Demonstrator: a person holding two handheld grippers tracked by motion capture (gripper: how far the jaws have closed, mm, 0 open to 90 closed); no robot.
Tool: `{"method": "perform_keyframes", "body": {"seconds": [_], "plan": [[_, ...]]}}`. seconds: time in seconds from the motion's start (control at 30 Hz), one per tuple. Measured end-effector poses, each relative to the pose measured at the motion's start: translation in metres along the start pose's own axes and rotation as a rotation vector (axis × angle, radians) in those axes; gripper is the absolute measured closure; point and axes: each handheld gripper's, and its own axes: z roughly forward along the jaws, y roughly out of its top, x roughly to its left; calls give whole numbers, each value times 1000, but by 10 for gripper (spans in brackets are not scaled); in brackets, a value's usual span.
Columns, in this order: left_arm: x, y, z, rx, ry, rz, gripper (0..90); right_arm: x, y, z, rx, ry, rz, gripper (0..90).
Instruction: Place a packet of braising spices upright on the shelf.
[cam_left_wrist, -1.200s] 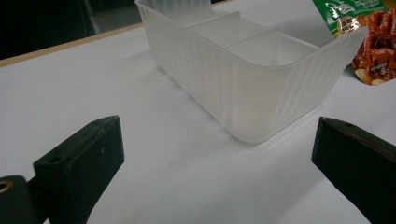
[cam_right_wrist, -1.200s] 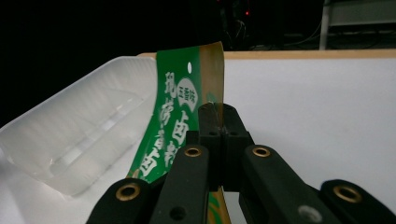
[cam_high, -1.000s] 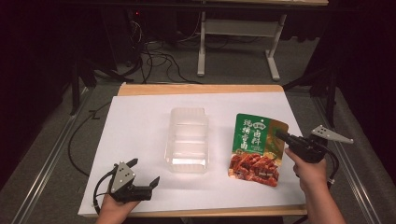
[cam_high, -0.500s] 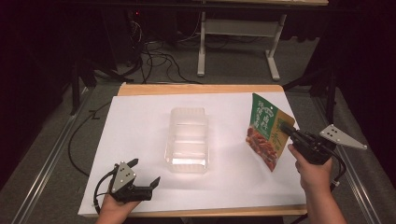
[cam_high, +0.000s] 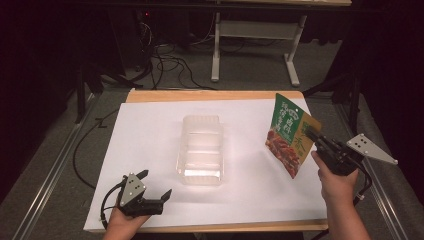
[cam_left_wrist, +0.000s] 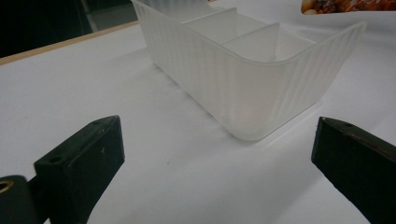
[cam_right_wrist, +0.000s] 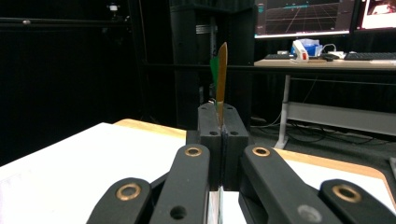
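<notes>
A green and orange snack pouch (cam_high: 291, 134) hangs tilted above the right side of the table, and my right gripper (cam_high: 311, 134) is shut on its right edge. In the right gripper view the pouch (cam_right_wrist: 221, 79) stands edge-on, pinched between the closed jaws of the right gripper (cam_right_wrist: 221, 122). A clear plastic tray (cam_high: 201, 148) with several compartments lies in the middle of the white sheet. My left gripper (cam_high: 156, 186) rests near the front left edge, open, with nothing between its jaws. In the left gripper view the tray (cam_left_wrist: 243, 79) sits ahead of the spread jaws.
The white sheet (cam_high: 150, 135) covers most of the wooden table (cam_high: 210, 95). Cables and a desk frame (cam_high: 255, 45) lie on the floor beyond the far edge. Monitors and a keyboard stand on a desk (cam_right_wrist: 327, 60) in the right gripper view.
The right gripper lifted the pouch off the sheet and turned it from lying flat to hanging tilted on edge. The left gripper stayed where it was.
</notes>
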Motion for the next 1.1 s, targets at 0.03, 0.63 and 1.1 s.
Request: {"method": "perform_keyframes", "body": {"seconds": [0.03, 0.63, 1.1], "plan": [[0, 0, 0, 0, 0, 0, 29, 1, 0, 0, -2, 0, -2, 900], [0, -1, 2, 6, -5, -5, 29, 9, 4, -1, -16, 33, -31, 900], [0, -1, 2, 5, -3, -6, 29, 15, 5, 1, -15, 57, -41, 900]]}}
